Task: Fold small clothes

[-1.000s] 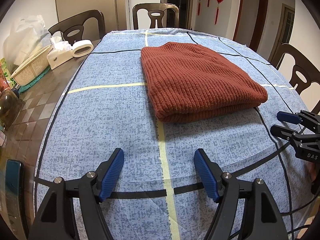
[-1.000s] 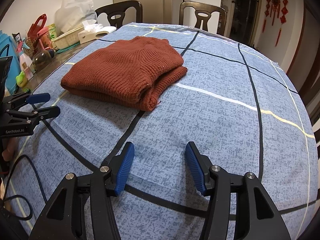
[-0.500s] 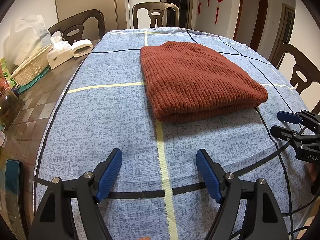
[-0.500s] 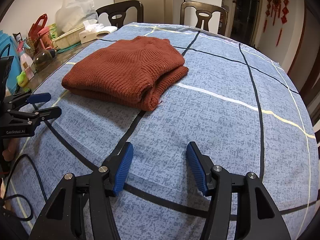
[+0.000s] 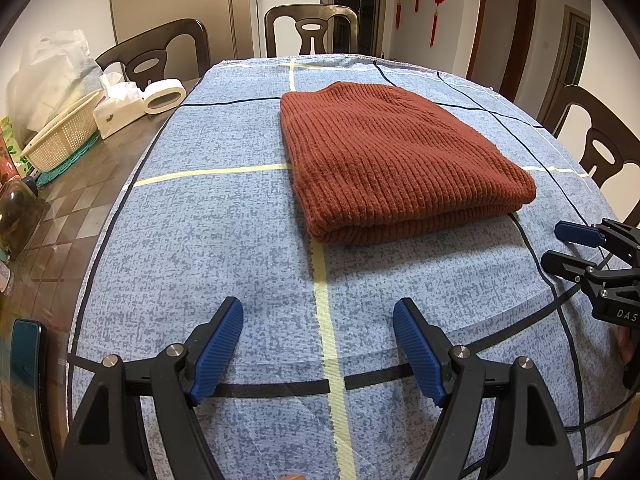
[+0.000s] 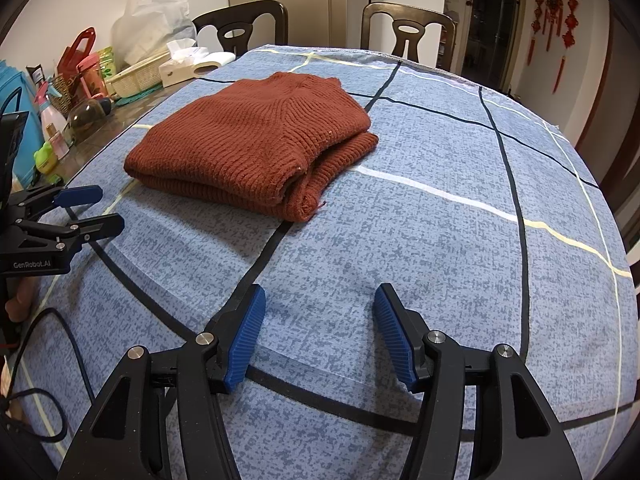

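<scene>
A rust-red knitted sweater (image 5: 392,160) lies folded into a thick rectangle on the blue checked tablecloth (image 5: 224,240); it also shows in the right wrist view (image 6: 256,148). My left gripper (image 5: 318,340) is open and empty, hovering over the cloth well short of the sweater's near fold. My right gripper (image 6: 318,328) is open and empty, also over bare cloth short of the sweater. Each gripper shows at the edge of the other's view: the right gripper (image 5: 568,246), the left gripper (image 6: 92,210).
The bare table top at the left holds a white basket (image 5: 60,136), a tissue box (image 5: 116,108), a tape roll (image 5: 164,94), a plastic bag (image 6: 152,20) and bottles (image 6: 50,120). Dark chairs (image 5: 310,28) stand around the table. A cable (image 6: 60,340) trails at the left.
The view from both grippers has shifted slightly back from the sweater. Both stay open and empty. The sweater has not moved.
</scene>
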`<control>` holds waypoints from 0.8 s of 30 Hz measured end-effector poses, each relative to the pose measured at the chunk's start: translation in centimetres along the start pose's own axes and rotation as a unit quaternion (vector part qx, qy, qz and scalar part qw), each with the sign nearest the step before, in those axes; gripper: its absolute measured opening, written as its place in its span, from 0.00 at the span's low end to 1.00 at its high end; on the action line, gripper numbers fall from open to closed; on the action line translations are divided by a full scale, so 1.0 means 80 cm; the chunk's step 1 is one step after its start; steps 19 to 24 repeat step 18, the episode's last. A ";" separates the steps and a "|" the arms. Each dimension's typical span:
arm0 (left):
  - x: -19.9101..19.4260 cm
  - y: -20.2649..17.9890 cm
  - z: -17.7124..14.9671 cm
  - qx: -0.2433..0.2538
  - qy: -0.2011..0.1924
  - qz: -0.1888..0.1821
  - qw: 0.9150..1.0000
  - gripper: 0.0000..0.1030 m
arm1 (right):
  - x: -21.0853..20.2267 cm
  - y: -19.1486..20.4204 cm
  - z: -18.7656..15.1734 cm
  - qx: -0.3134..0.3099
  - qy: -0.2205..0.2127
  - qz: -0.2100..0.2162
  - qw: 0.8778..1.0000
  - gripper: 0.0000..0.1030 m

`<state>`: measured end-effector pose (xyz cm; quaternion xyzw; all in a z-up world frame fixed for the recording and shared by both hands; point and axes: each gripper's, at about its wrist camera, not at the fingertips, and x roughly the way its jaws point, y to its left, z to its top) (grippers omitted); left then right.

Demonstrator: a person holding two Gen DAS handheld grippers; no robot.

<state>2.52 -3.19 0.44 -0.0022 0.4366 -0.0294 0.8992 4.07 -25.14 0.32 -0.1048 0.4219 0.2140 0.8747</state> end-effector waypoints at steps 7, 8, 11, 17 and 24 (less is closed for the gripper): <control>0.000 0.000 0.000 0.000 0.000 0.000 1.000 0.78 | 0.000 -0.001 0.000 0.000 0.000 0.000 1.000 0.56; 0.000 0.000 0.000 0.000 0.000 0.000 1.000 0.78 | 0.000 -0.001 0.000 0.000 0.000 0.000 1.000 0.56; 0.000 0.000 0.000 0.000 0.000 0.000 1.000 0.78 | 0.000 -0.001 0.000 0.000 0.000 0.000 1.000 0.57; 0.000 0.000 0.000 0.000 0.000 0.000 1.000 0.78 | 0.000 -0.001 0.000 0.000 0.000 0.000 1.000 0.57; 0.000 0.000 0.000 0.000 0.000 0.000 1.000 0.78 | 0.000 0.000 0.000 0.000 0.000 0.000 1.000 0.57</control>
